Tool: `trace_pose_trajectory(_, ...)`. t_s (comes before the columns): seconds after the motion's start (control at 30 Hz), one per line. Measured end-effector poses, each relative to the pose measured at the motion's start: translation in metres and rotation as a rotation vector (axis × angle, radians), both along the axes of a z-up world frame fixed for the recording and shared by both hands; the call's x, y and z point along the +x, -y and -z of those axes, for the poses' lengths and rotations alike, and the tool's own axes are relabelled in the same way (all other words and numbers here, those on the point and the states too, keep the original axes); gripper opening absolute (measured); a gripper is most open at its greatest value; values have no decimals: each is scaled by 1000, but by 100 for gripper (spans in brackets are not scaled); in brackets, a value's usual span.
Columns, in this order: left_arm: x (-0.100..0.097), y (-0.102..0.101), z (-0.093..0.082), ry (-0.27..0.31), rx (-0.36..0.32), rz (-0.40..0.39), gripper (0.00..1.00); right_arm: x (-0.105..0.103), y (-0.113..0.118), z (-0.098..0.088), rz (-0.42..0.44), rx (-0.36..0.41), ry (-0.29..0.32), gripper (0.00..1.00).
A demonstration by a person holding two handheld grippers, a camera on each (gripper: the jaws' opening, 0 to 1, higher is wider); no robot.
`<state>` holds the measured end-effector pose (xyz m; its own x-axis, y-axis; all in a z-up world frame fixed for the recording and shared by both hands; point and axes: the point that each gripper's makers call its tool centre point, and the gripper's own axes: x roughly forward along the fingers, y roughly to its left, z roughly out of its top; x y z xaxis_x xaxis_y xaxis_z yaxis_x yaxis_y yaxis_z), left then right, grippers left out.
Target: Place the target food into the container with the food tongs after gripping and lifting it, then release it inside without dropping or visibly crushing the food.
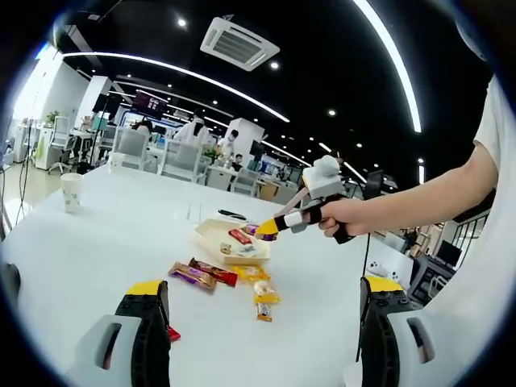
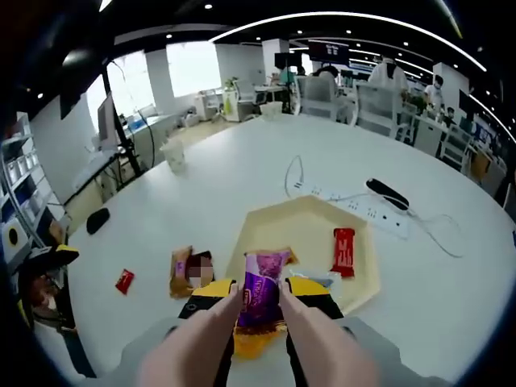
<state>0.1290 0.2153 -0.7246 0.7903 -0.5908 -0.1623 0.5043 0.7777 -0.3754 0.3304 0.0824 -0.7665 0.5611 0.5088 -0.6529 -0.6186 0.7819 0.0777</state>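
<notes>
white table (image 2: 242,185) | tray (image 2: 310,222) | power strip (image 2: 355,208) | cup (image 2: 174,153) | snack packets (image 1: 201,275)

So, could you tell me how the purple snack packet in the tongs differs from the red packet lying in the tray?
The purple snack packet is gripped between the food tongs above the tray's near edge; the red packet lies loose on the floor of the yellow tray. The purple one looks wider and crinkled, the red one slimmer and bar-shaped. Purple wrapper against red wrapper. Both are sealed, wrapped snacks at the same tray.
</notes>
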Motion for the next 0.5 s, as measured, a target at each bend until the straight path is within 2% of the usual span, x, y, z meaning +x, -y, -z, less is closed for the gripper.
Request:
trace_pose_trajectory(0.3,3,4,0,-7,10,21,99,15,-18,-2,-11,-6,-8,23)
trace_pose_trajectory(0.5,11,-8,-11,23,11,-1,99,26,-31,-1,-13,1,-9,23)
